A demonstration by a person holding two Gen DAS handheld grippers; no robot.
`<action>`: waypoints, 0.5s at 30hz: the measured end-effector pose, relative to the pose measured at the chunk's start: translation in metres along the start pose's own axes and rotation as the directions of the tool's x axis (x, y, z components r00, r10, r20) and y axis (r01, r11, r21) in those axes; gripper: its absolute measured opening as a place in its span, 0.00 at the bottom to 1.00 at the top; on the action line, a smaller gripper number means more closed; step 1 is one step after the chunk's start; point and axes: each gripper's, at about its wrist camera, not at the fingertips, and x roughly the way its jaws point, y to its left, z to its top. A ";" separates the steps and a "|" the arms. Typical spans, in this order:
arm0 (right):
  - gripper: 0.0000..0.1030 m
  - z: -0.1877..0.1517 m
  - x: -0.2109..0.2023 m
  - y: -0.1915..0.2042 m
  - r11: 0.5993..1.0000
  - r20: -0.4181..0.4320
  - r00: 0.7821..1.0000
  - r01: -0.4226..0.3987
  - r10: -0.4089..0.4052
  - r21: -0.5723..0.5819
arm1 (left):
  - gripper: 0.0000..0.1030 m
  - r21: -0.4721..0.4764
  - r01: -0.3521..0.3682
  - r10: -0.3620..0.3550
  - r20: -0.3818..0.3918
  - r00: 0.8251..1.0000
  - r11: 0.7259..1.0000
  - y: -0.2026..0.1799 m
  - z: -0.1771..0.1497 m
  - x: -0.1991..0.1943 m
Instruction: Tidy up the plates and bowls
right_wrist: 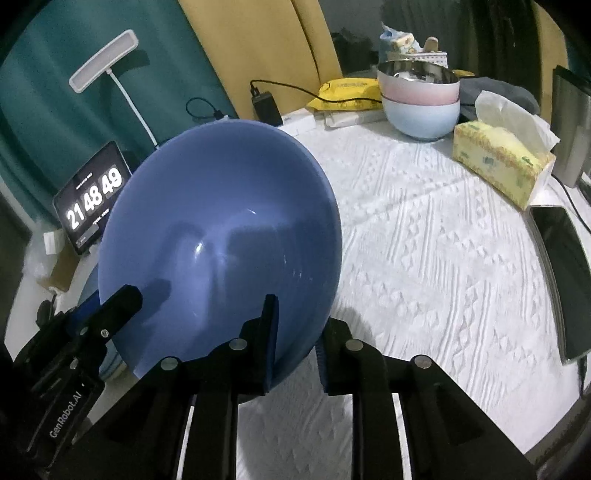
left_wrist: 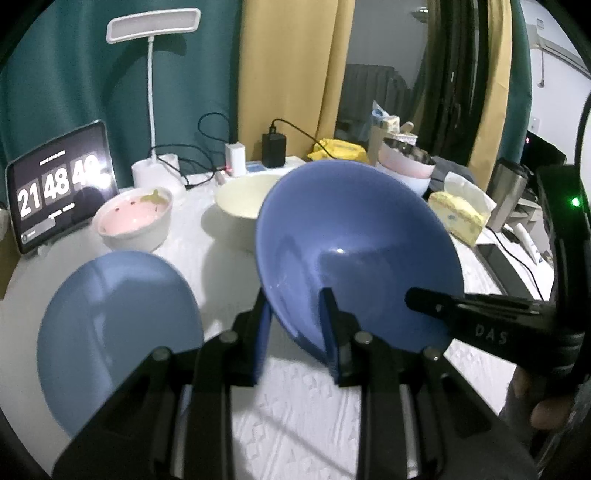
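Note:
A large blue bowl (left_wrist: 354, 251) (right_wrist: 221, 229) hangs tilted above the white tablecloth (right_wrist: 424, 258), its opening turned toward both cameras. My left gripper (left_wrist: 295, 332) is shut on its near rim, one pad inside and one outside. In the right wrist view the left gripper (right_wrist: 107, 304) shows at the bowl's left edge. My right gripper (right_wrist: 297, 347) straddles the rim further round; its inner finger lies against the inside wall, and a strip of cloth shows before the outer finger. A blue plate (left_wrist: 118, 332) lies flat to the left.
A white bowl with a pink inside (left_wrist: 133, 218) and a cream bowl (left_wrist: 243, 199) stand behind. Stacked pink and pale blue bowls (right_wrist: 421, 103) sit at the back right, beside a tissue box (right_wrist: 498, 162). A tablet clock (left_wrist: 59, 188), lamp (left_wrist: 151, 26), cables and phone (right_wrist: 561, 277) line the edges.

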 end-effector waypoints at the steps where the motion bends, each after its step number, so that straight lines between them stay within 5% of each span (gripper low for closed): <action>1: 0.25 -0.001 0.000 0.001 1.000 -0.008 1.000 -0.002 0.002 -0.002 | 0.26 -0.002 0.001 -0.002 -0.004 1.000 1.000 0.000 -0.001 0.000; 7: 0.38 -0.005 0.000 0.006 1.000 -0.031 1.000 -0.003 0.002 -0.012 | 0.26 -0.012 0.011 -0.012 -0.027 1.000 1.000 -0.001 -0.008 0.000; 15: 0.41 -0.007 -0.005 0.005 1.000 -0.044 0.999 -0.013 0.012 -0.014 | 0.26 -0.040 0.047 -0.051 -0.091 0.995 0.998 0.002 -0.012 0.002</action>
